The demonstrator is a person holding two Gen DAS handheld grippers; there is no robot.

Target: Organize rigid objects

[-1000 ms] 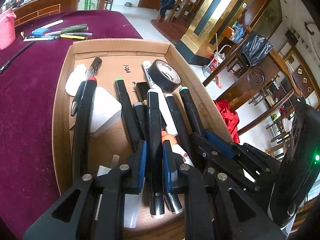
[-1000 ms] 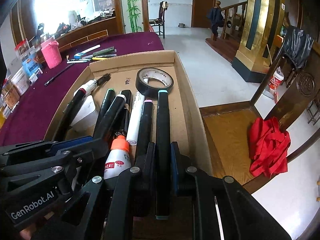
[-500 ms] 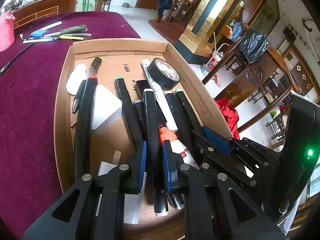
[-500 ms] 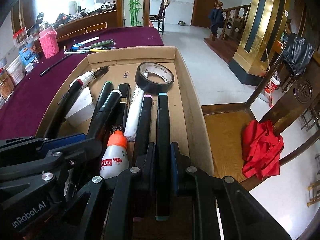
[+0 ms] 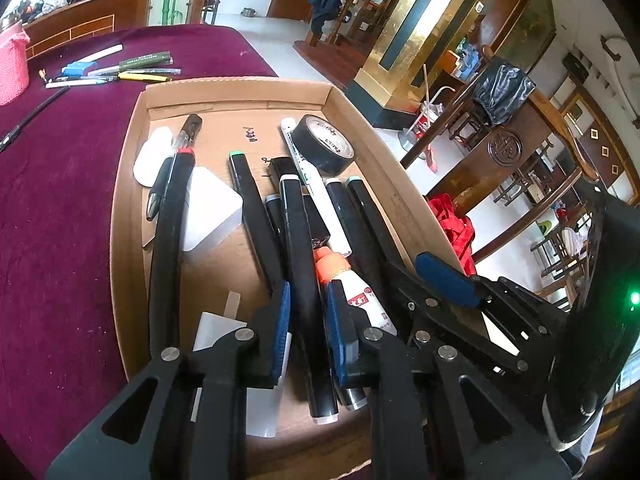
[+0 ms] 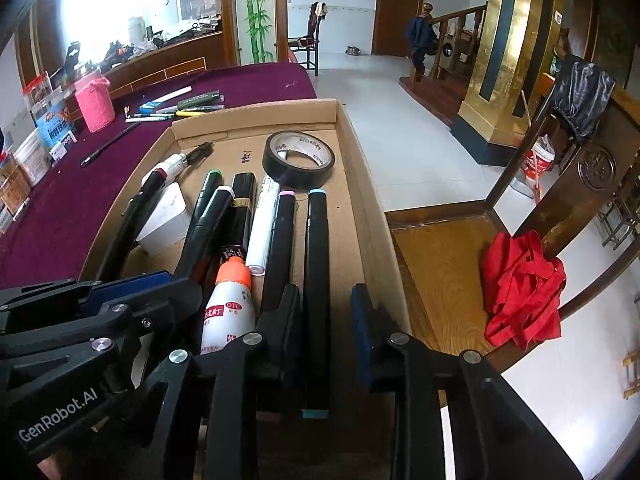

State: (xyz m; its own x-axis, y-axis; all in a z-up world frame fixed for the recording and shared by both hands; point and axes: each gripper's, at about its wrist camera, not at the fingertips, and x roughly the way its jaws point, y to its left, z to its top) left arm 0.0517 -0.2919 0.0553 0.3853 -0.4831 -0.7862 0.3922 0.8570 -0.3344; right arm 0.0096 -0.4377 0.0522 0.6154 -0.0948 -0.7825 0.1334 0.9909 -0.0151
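Note:
A cardboard box point(image 5: 128, 200) on the maroon table holds several black markers, a white marker point(image 6: 264, 220), a black tape roll point(image 6: 299, 156) and an orange-capped white bottle point(image 6: 230, 304). My left gripper point(image 5: 308, 328) is low at the box's near end, its blue pads shut on a black marker with a white cap point(image 5: 300, 248). My right gripper point(image 6: 326, 320) is beside it, by the box's right wall. Its jaws are opening: the blue-capped black marker point(image 6: 316, 264) lies between them, with a gap to the right pad.
Loose pens point(image 6: 180, 106) and a pink basket point(image 6: 94, 102) sit on the maroon cloth beyond the box. The table edge runs just right of the box; below it are a wooden chair and a red cloth point(image 6: 520, 284). A white square case point(image 5: 210, 216) lies in the box's left part.
The right gripper's jaws have spread apart off the blue-capped marker, which stays lying in the box. The left gripper keeps its hold and has not moved.

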